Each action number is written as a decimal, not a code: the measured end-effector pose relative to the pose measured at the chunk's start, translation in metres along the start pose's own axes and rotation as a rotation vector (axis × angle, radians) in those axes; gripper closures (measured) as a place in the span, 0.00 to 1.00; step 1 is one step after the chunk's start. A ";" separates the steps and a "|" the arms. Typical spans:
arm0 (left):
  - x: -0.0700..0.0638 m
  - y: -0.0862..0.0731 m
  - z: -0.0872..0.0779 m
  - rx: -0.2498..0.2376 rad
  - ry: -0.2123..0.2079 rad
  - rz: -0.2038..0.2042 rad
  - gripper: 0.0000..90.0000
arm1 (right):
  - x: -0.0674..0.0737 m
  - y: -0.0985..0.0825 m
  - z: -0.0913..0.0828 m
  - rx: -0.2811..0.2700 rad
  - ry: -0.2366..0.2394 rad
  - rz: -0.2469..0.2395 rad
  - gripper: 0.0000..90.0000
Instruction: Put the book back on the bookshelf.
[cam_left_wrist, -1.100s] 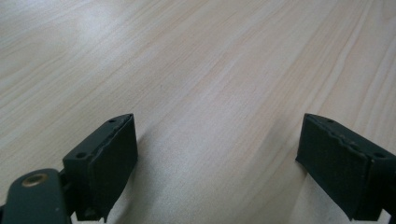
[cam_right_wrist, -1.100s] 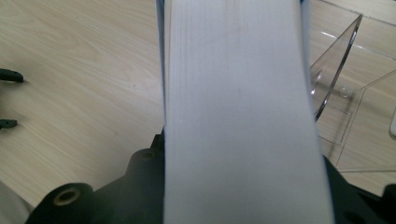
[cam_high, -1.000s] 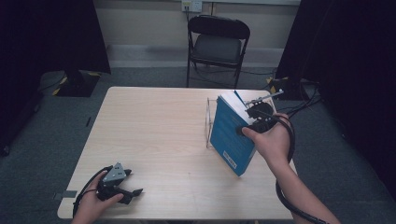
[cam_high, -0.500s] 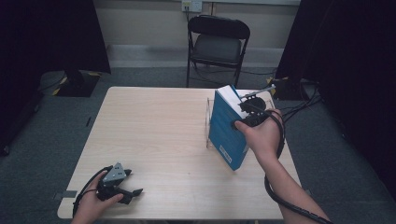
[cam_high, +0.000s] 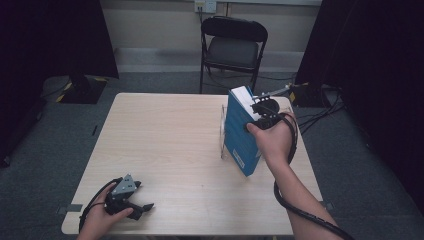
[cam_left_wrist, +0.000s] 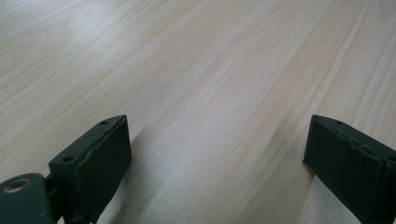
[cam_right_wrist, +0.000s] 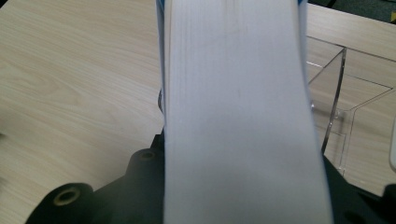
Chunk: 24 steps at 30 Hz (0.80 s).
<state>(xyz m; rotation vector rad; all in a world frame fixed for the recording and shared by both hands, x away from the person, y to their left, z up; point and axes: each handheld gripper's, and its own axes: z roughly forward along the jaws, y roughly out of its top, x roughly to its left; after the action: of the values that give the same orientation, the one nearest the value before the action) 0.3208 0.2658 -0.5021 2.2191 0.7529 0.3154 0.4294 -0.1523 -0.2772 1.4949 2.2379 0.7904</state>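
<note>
right gripper (cam_high: 260, 116) clamped on blue book (cam_high: 241, 132), tilted over clear stand (cam_right_wrist: 343, 100) near table (cam_high: 165, 135) right edge, left gripper (cam_high: 131, 199) jaws just opening, empty, near-left corner

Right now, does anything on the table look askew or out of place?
Nothing spilled or damaged. The blue book is tilted, clamped in the right tool beside the clear stand, not yet set down. The left tool rests open on the table.

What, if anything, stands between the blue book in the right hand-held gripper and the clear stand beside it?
Nothing visible does. The right hand-held gripper holds the blue book tilted right beside the clear stand, and the table around them looks bare. The stand's near wall is the one edge to clear.
</note>
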 end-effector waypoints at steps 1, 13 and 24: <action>0.000 0.000 0.000 0.000 0.000 0.000 0.08 | 0.000 0.000 0.000 0.000 0.000 0.000 0.68; 0.000 0.000 0.000 -0.001 0.005 -0.001 0.08 | 0.000 0.009 0.009 0.001 -0.013 0.043 0.68; -0.002 0.000 -0.001 0.012 0.000 0.005 0.08 | 0.004 0.021 0.016 -0.010 -0.040 0.050 0.68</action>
<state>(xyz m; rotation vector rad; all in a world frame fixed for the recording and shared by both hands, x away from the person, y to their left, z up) 0.3186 0.2654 -0.5013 2.2325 0.7511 0.3144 0.4525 -0.1376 -0.2769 1.5535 2.1721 0.7787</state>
